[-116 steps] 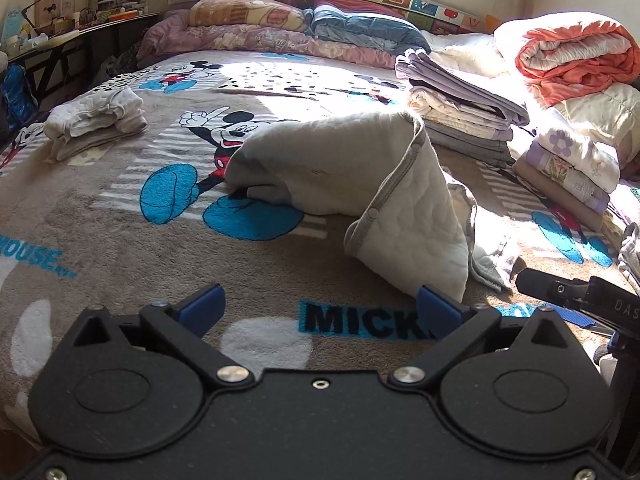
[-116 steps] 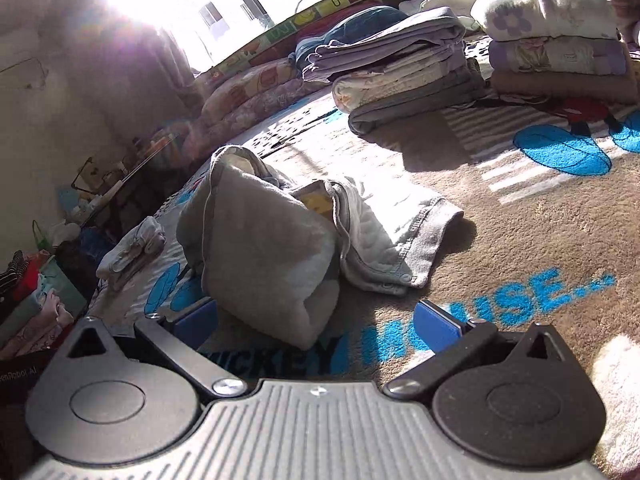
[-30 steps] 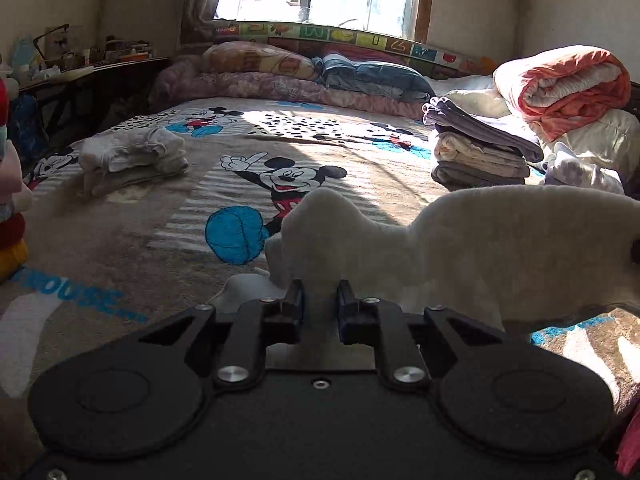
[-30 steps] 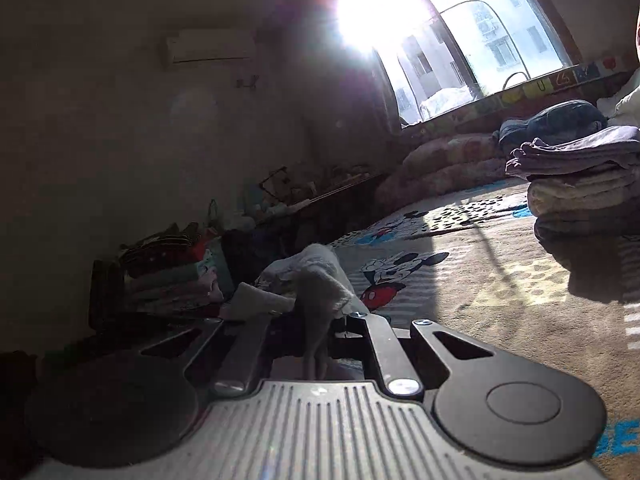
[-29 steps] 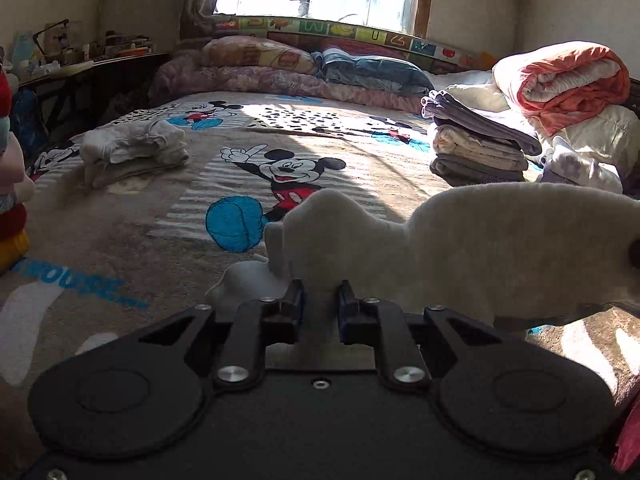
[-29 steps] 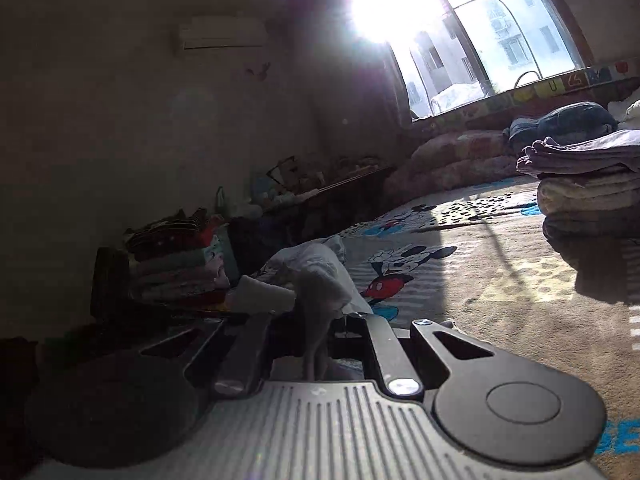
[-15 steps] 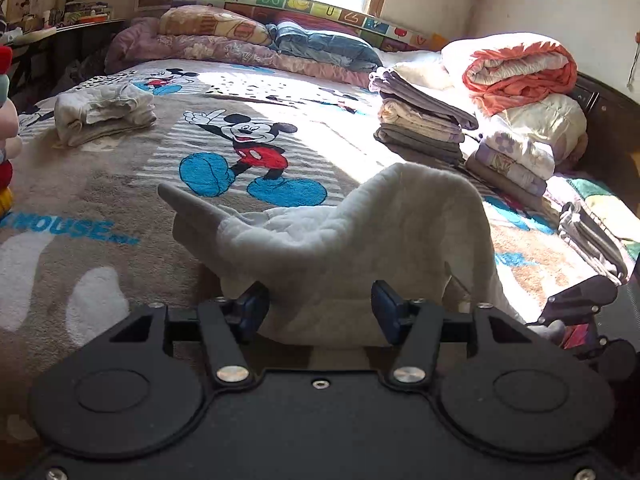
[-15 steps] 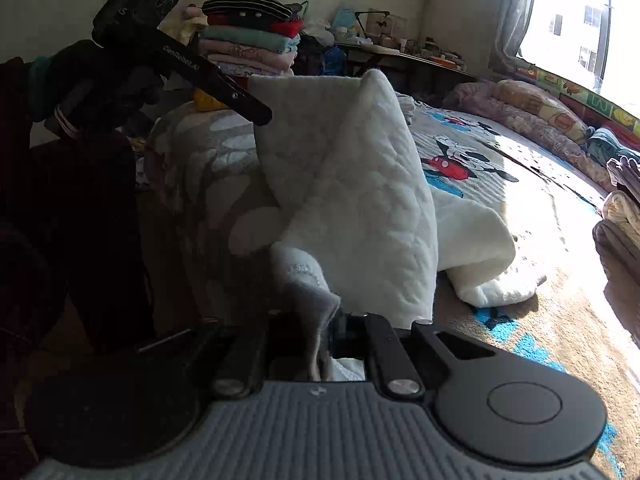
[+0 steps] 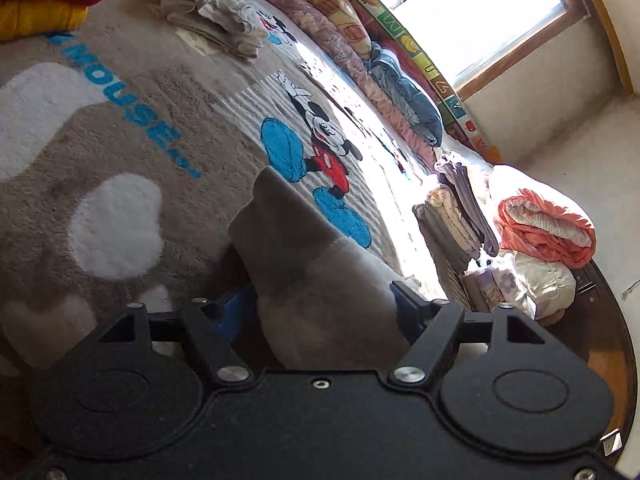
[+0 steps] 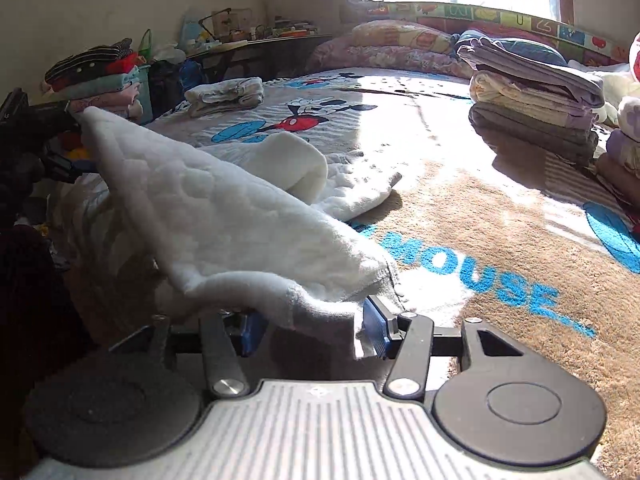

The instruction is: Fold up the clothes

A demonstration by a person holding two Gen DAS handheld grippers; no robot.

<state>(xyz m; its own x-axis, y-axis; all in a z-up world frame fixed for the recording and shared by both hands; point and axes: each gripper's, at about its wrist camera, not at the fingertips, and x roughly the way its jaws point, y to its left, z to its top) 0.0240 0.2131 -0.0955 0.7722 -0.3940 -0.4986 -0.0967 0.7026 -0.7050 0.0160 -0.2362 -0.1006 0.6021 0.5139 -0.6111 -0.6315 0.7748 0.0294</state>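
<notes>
Both hand-held grippers released quilted white garment [image 10: 224, 216].

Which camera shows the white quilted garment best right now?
The right wrist view: the white quilted garment spreads sunlit from the open right gripper across the bed. The left wrist view shows only a shadowed fold between the open left gripper.

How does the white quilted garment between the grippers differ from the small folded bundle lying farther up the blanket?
The white quilted garment lies loose and rumpled, one end raised off the blanket; the folded bundle rests flat as a compact stack. The garment sits nearest the cameras between the open jaws of the right gripper; the bundle lies untouched near the blanket's far side. The garment looks bright white, the bundle greyer. Both are pale fabric.
</notes>
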